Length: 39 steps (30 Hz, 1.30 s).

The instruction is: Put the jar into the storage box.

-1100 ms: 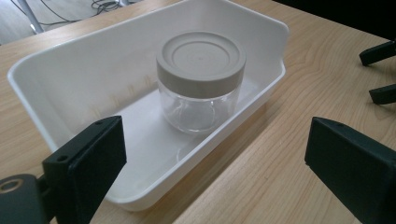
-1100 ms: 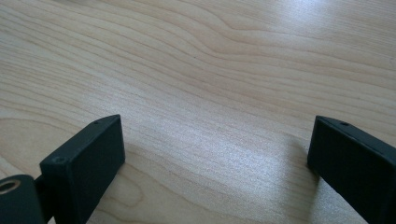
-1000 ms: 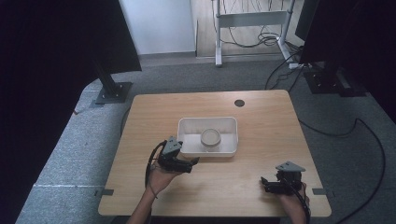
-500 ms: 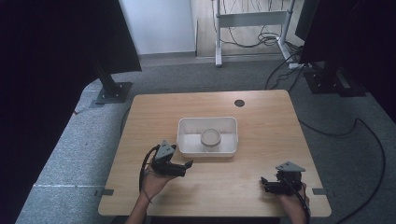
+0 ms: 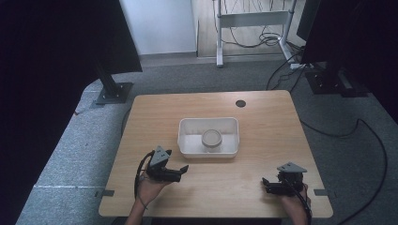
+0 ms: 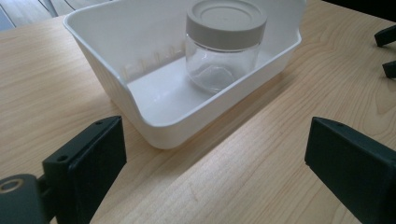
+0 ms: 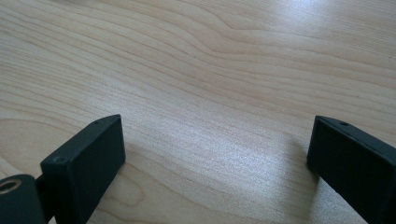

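A white plastic tub sits mid-table with a clear glass jar with a pale lid standing upright inside it. My left gripper is open and empty, low over the wood a short way from the tub's near left corner, its jaws pointing toward the tub. My right gripper rests open near the table's front right edge, with bare wood between its jaws. In the left gripper view, the right gripper's black tips show at the far right edge.
The wooden table has a round cable hole at its back. Black stands and cables lie on the grey carpet around it. A white frame stands behind.
My left gripper has drawn back from the tub toward the front left of the table. The right gripper has stayed in place.
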Tool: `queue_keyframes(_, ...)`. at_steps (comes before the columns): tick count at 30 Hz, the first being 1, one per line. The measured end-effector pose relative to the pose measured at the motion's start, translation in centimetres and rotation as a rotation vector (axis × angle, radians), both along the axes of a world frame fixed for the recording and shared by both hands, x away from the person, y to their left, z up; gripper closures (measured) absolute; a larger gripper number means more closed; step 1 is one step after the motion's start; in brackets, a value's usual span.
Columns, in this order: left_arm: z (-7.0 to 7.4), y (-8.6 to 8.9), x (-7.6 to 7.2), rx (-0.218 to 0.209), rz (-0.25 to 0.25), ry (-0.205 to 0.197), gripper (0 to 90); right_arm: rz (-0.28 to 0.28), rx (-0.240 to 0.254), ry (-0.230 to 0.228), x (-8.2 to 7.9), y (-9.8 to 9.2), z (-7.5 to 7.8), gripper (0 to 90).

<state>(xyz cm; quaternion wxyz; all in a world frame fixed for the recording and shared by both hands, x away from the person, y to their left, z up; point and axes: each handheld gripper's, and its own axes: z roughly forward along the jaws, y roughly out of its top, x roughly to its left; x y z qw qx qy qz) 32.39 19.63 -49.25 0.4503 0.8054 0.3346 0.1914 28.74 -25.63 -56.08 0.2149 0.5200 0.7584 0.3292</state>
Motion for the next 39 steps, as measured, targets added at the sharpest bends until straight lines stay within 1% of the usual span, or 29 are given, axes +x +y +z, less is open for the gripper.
queue_keyframes(8, -0.9, 0.8, -0.7, 0.006, 0.011, 0.003, 5.0, -0.002, 0.0, 0.0, 0.0, 0.0, 0.0, 3.9)
queue_keyframes(12, -1.6, 1.2, -1.0, 0.017, 0.021, 0.004, 5.1, -0.002, 0.0, 0.0, 0.0, 0.0, 0.0, 3.9)
queue_keyframes(17, -2.6, 1.6, -1.3, 0.027, 0.027, 0.014, 5.0, -0.003, 0.001, 0.001, 0.0, 0.0, 0.0, 3.9)
queue_keyframes(21, -3.3, 1.8, -1.6, 0.027, 0.033, 0.023, 5.1, -0.004, 0.001, 0.001, -0.1, 0.0, 0.0, 3.9)
queue_keyframes(27, -4.1, 1.9, -1.9, 0.03, 0.037, 0.033, 5.0, -0.005, 0.001, 0.0, -0.1, 0.1, 0.0, 3.9)
queue_keyframes(33, -4.8, 1.7, -2.1, 0.055, 0.033, 0.05, 5.0, -0.006, 0.001, 0.001, -0.1, 0.1, 0.0, 3.9)
queue_keyframes(39, -5.4, 1.4, -2.2, 0.08, 0.011, 0.08, 5.0, -0.006, 0.001, 0.001, -0.1, 0.1, 0.0, 3.9)
